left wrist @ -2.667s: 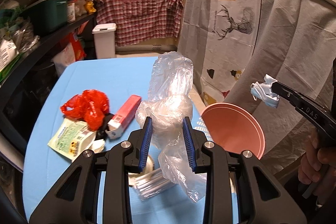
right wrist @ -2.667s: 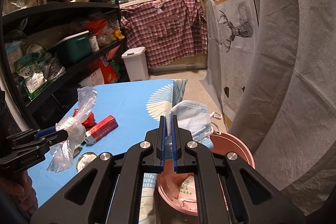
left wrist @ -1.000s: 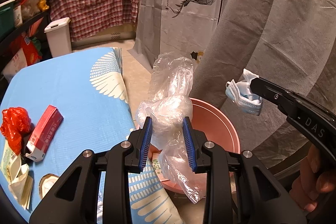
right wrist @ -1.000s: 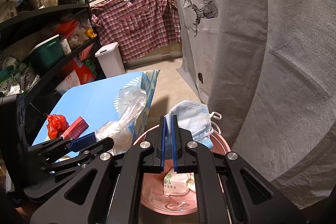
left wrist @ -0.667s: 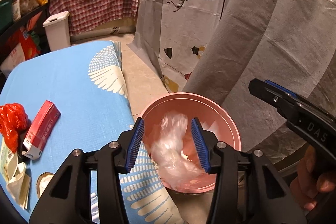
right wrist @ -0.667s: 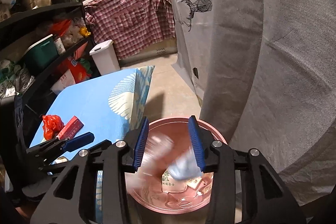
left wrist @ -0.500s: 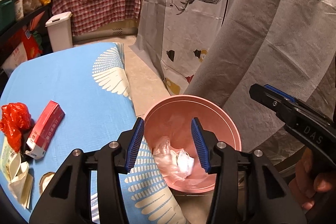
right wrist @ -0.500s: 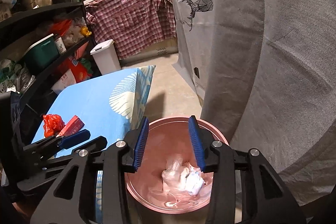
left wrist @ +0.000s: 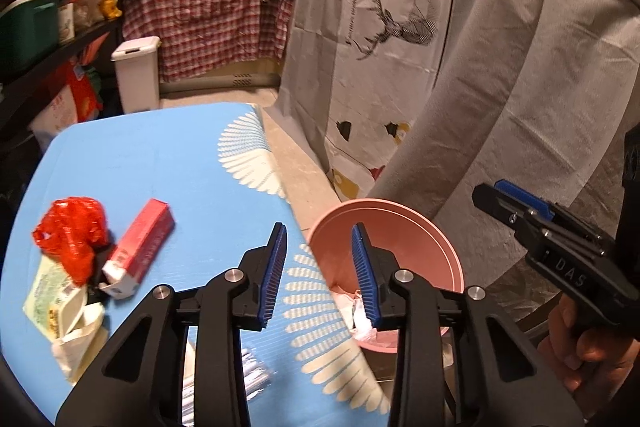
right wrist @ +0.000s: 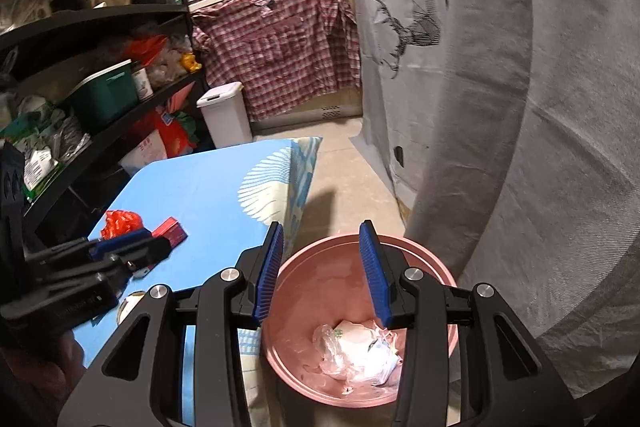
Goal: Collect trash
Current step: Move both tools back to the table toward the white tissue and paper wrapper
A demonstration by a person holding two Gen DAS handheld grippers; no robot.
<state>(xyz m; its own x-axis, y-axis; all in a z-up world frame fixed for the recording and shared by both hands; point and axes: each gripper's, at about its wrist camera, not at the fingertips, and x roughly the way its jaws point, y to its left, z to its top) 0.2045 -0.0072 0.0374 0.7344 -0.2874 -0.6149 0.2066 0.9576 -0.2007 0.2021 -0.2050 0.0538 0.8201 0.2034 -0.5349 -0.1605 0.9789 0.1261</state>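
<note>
Left hand-held gripper (left wrist: pixel 318 269): jaws wide apart, nothing held, over counter (left wrist: pixel 160 163) edge. Right hand-held gripper (right wrist: pixel 322 267): jaws wide, empty, above pink bin (right wrist: pixel 416 245); bin sits on floor just off counter's right edge, w/ white and clear scraps (right wrist: pixel 356 347) inside. Remaining trash lies fwd-left of left gripper: pale wrappers (left wrist: pixel 68 307) nearest, then red box (left wrist: pixel 138 253), long axis running near-left to far-right, its near end beside red plastic bag (left wrist: pixel 70 233). Left gripper is the nearer; judged next pick is its job, jaws set across box's short side.
</note>
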